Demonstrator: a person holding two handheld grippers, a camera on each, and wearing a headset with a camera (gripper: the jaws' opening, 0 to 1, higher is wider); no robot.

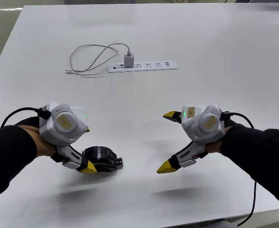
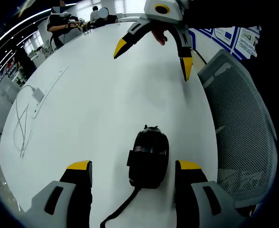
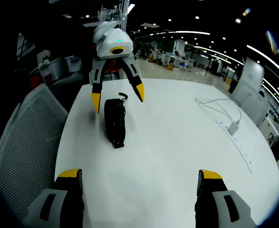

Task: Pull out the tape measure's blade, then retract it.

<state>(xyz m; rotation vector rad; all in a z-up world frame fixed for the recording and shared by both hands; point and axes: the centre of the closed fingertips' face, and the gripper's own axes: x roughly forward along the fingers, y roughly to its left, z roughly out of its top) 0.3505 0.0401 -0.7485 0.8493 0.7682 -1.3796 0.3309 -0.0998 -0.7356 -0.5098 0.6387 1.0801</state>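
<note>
The left gripper (image 2: 134, 166) stands open, its jaws straddling the black tape measure (image 2: 149, 156) with gaps on both sides. The right gripper (image 1: 168, 141) is open wide above the white table (image 1: 177, 38).

Open-plan lab hall: white workbench (image 1: 201, 42) with power strip (image 1: 149, 65) and charger (image 1: 129, 60), mesh chair (image 3: 25, 137), rows of workstations (image 3: 177, 54) under ceiling strip lights (image 3: 196, 32).

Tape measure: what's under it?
The tape measure rests on the bare white table; nothing visible pokes out beneath. Its underside is hidden by its own case.
</note>
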